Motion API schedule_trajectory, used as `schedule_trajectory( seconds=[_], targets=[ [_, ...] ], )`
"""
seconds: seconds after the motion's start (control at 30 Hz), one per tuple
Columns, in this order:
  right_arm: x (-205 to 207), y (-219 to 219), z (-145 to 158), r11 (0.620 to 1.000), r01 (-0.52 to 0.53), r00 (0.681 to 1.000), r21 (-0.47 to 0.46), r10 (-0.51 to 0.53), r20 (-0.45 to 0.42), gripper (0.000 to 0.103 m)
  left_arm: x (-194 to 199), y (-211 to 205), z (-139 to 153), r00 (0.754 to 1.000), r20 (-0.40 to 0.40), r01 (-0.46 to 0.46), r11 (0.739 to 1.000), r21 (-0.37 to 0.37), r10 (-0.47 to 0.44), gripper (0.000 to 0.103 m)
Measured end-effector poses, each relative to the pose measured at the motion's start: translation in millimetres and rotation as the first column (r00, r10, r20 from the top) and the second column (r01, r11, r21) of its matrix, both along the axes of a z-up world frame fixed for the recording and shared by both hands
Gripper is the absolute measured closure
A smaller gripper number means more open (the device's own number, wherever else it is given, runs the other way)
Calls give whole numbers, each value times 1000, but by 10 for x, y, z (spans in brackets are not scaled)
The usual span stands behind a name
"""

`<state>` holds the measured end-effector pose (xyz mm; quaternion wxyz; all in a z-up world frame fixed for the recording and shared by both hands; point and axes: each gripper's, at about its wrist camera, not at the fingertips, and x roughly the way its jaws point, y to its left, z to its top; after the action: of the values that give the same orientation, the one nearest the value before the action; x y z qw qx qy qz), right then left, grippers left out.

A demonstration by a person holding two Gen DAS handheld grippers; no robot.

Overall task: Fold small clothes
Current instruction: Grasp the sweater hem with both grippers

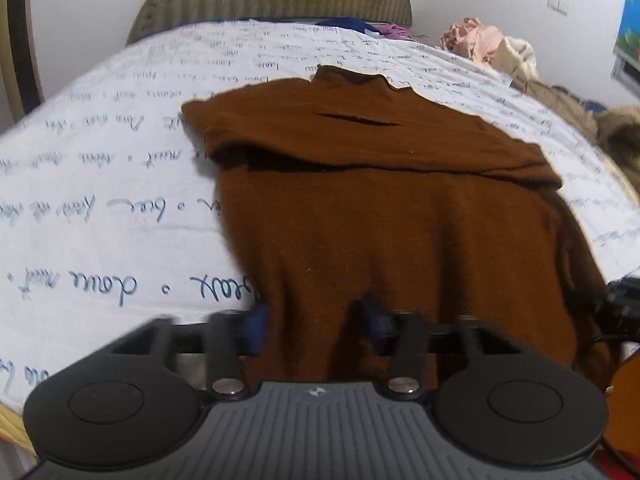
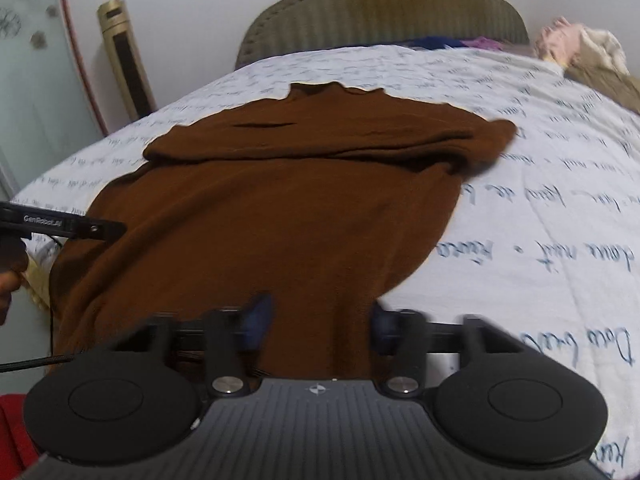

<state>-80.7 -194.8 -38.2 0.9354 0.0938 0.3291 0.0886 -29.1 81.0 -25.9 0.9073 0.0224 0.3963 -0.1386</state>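
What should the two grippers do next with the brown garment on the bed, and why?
Probably lift the near hem and carry it toward the collar. The left gripper and right gripper each have cloth of the brown garment bunched between their jaws, and the sleeves already lie folded across its top.

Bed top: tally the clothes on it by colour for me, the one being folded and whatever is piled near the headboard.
Brown: 1, the brown sweater being folded
Pink: 1, a crumpled pink garment
Cream: 1, a cream garment
Dark blue: 1, a dark blue garment
Purple: 1, a purple garment
Total: 5 told apart; the far heap is blurred.
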Motion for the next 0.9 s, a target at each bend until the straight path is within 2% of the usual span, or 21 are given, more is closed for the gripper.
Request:
schedule_trajectory(
  seconds=[0.03, 0.07, 0.1, 0.17, 0.33, 0.47, 0.53, 0.63, 0.73, 0.77, 0.8, 0.83, 0.9],
  targets=[
    [15, -7, 11, 1000, 3, 1000, 14, -3, 1, 85, -8, -21, 12, 1000, 8, -5, 1000, 21, 5, 86],
    [24, -23, 25, 1000, 7, 1000, 30, -7, 5, 87, -14, -25, 30, 1000, 10, -4, 1000, 23, 4, 92],
    [26, -44, 43, 999, 8, 1000, 48, -8, 9, 87, -19, -13, 61, 1000, 10, 0, 1000, 12, 0, 93],
    [9, -97, 97, 996, 5, 1000, 86, -7, 22, 87, -35, 24, 148, 1000, 18, 9, 1000, -13, -9, 94],
    [-4, -411, 358, 961, -18, 996, 276, -7, 90, 89, 16, 85, 487, 996, 75, 67, 988, -138, -57, 95],
    [152, -653, 528, 929, -16, 987, 370, -44, 153, 90, 247, 21, 655, 993, 113, 51, 983, -178, -31, 95],
    [280, -713, 571, 940, 21, 982, 339, -83, 169, 91, 410, -24, 653, 991, 133, 20, 985, -169, 3, 94],
    [477, -728, 529, 969, 123, 973, 216, -161, 166, 92, 713, -84, 493, 993, 104, -47, 993, -109, 58, 92],
    [694, -771, 337, 968, 229, 965, 107, -240, 107, 90, 921, -77, 263, 992, 63, -102, 994, -47, 105, 91],
    [713, -783, 268, 965, 244, 964, 95, -252, 80, 86, 956, -53, 208, 992, 46, -115, 993, -31, 117, 86],
    [703, -803, 213, 961, 254, 964, 110, -262, 57, 85, 947, -17, 183, 992, 36, -117, 993, -36, 118, 75],
    [672, -828, 166, 958, 248, 966, 142, -256, 39, 83, 902, 25, 177, 992, 42, -114, 992, -55, 116, 69],
    [556, -870, 99, 954, 229, 971, 194, -237, 22, 63, 783, 101, 202, 991, 68, -108, 992, -72, 113, 26]
  ],
)
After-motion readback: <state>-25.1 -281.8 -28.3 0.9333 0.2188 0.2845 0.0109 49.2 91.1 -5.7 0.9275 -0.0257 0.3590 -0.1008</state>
